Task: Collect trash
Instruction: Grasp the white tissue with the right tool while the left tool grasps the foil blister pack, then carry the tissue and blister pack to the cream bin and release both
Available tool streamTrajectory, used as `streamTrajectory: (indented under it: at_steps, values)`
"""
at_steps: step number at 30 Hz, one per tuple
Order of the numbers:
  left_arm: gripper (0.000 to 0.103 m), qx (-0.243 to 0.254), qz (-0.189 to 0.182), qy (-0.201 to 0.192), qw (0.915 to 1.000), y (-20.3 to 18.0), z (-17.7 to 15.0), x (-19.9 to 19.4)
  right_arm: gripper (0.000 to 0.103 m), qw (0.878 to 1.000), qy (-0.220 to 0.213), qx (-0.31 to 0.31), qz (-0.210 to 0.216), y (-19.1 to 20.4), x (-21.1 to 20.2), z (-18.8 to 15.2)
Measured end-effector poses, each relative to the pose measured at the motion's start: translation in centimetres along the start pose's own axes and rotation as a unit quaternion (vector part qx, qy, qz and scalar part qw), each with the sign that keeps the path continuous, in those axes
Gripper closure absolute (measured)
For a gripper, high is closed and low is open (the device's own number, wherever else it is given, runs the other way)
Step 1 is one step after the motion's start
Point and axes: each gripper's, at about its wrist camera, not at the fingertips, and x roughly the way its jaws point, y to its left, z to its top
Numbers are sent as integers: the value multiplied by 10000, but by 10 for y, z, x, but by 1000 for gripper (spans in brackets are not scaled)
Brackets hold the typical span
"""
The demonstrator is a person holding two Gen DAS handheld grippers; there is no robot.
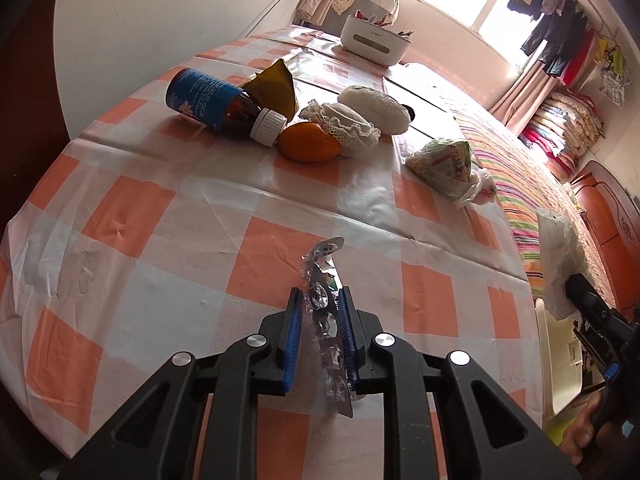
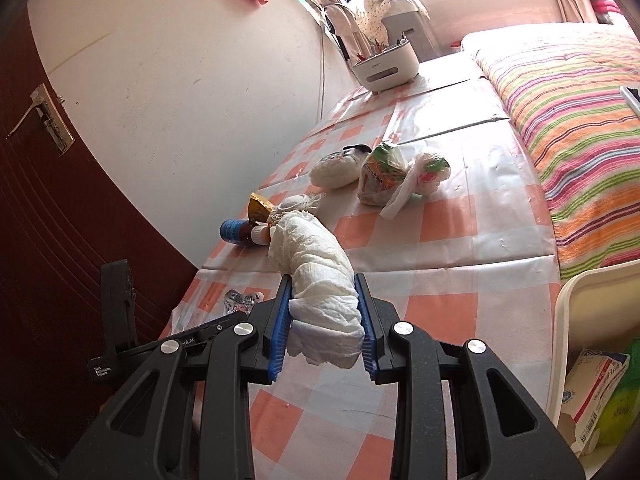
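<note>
Fingers of the left gripper (image 1: 320, 300), left wrist view: pinched shut on an empty blister pack (image 1: 325, 298), its free end over the checked tablecloth (image 1: 132, 216). Item judged feather-light, thin, crinkly, sharp-edged; hold across the flat. Bottle (image 1: 218, 100) and orange (image 1: 308, 142) lie beyond.

Right wrist view: right gripper (image 2: 324, 304) clamped on a crumpled tissue wad (image 2: 320, 276) above the table. Soft, light, compressible; grip mid-body. Only this view shows the white bin (image 2: 576, 300) at right, holding a carton.
</note>
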Motion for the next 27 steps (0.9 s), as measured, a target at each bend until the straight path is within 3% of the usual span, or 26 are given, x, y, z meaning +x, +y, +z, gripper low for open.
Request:
streamTrajectory:
  at_steps: [15,27]
  values:
    - [97,655,-140,-235,9975,-38,-13,-7,74,9985,-336,136,-400,-20,-28,-14]
    - [97,944,-526,-259,9938,-74,-23,-10,74,9930,-663,446,-866,-47,-55,-24]
